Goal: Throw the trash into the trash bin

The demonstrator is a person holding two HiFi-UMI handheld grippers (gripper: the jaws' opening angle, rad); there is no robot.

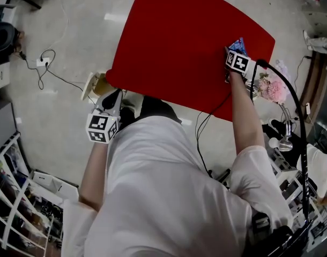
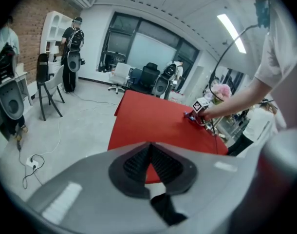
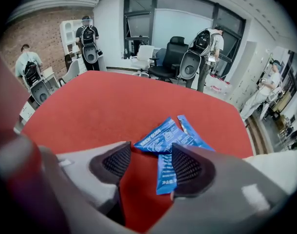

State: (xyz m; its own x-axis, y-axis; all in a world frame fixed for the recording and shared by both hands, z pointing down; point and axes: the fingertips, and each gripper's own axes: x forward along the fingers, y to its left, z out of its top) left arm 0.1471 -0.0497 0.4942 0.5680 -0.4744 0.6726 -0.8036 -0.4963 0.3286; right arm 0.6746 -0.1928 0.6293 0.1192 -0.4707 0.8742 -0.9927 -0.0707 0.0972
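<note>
Seemingly three blue packets (image 3: 164, 139), one red table (image 3: 104, 101)

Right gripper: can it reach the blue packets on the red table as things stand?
Probably yes. The right gripper hangs just over the blue packets, jaws apart, and nothing lies between them on the red table.

we look from the head steeply down on the red surface (image 1: 174, 47). the camera on the left tongs (image 2: 149, 155) sits off the surface's near edge and faces across it, with the right tongs (image 2: 191, 116) far off. the right tongs' camera hangs close over the blue packets (image 3: 170, 143), facing the windows (image 3: 182, 26). all three views share the red surface.
</note>
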